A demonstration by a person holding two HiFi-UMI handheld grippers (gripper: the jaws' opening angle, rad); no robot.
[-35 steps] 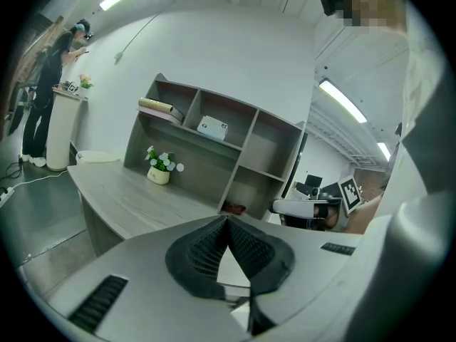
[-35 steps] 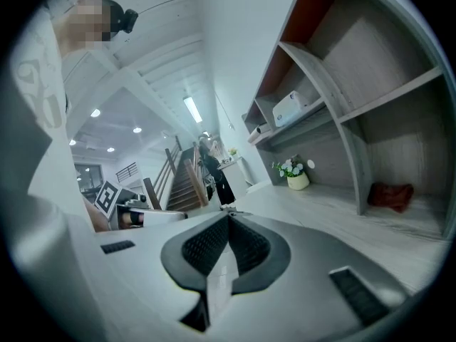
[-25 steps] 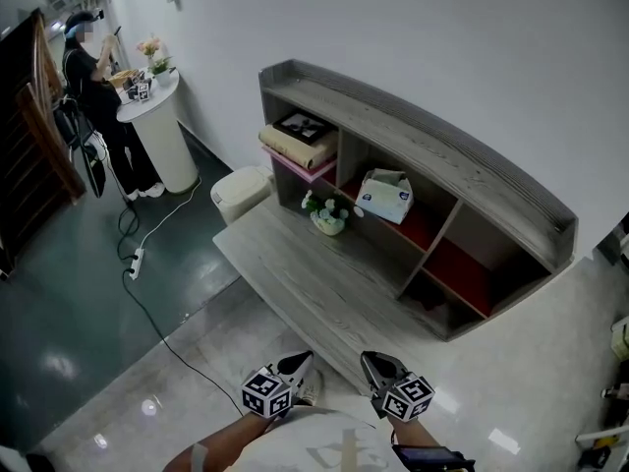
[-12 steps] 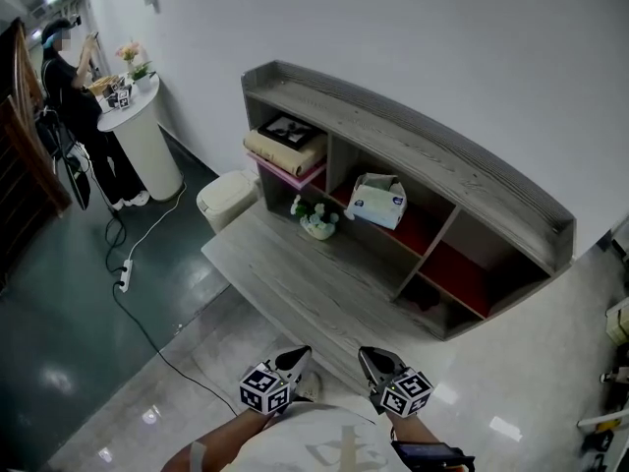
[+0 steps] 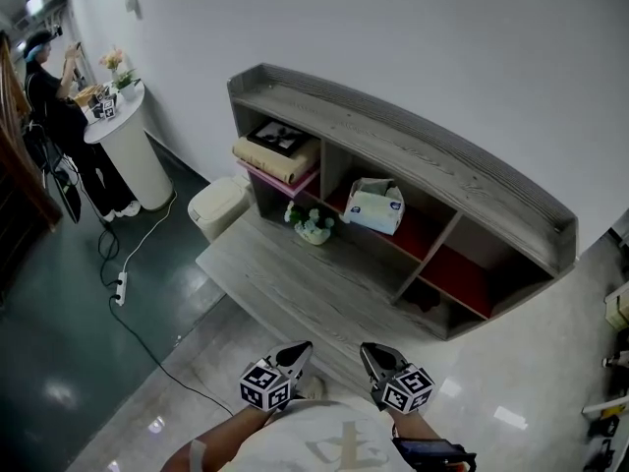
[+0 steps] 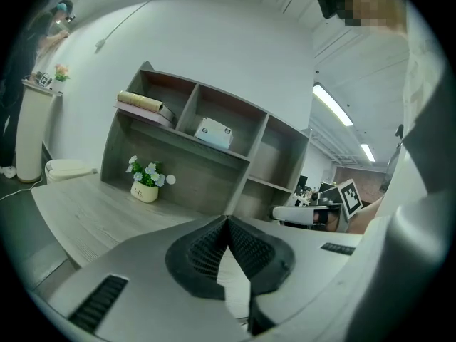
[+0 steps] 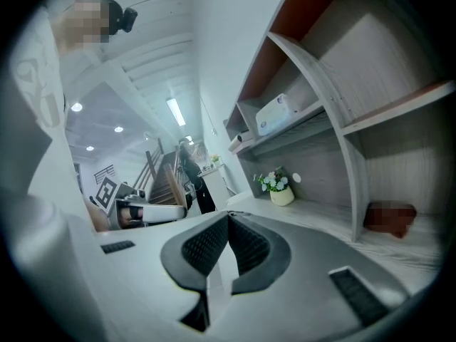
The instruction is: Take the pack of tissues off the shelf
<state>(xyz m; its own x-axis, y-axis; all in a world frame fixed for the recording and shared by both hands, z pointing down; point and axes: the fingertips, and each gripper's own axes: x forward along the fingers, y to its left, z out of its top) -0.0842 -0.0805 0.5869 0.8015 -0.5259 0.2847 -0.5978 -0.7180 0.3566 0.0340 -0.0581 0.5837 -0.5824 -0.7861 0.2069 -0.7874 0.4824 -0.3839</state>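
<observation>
The white and blue pack of tissues [image 5: 375, 206] sits in the upper middle compartment of the grey wooden shelf [image 5: 423, 155]. It also shows as a small white pack of tissues [image 6: 214, 133] in the left gripper view and as the pack of tissues [image 7: 276, 112] in the right gripper view. My left gripper [image 5: 298, 354] and right gripper [image 5: 371, 357] hang side by side near my body, well short of the shelf. Both are shut with nothing between the tips. The left gripper [image 6: 227, 220] and the right gripper [image 7: 228, 216] show their pads meeting.
A folded cloth with a framed picture [image 5: 278, 151] fills the left compartment. A small flower pot [image 5: 313, 226] stands on the low wooden platform [image 5: 285, 283]. A white bin [image 5: 218, 207], a floor cable [image 5: 133, 264] and a round white counter with a person [image 5: 61, 116] lie to the left.
The shelf has slid leftward and slightly nearer in the head view as I moved. Both grippers stay shut and hold their place near my body.
</observation>
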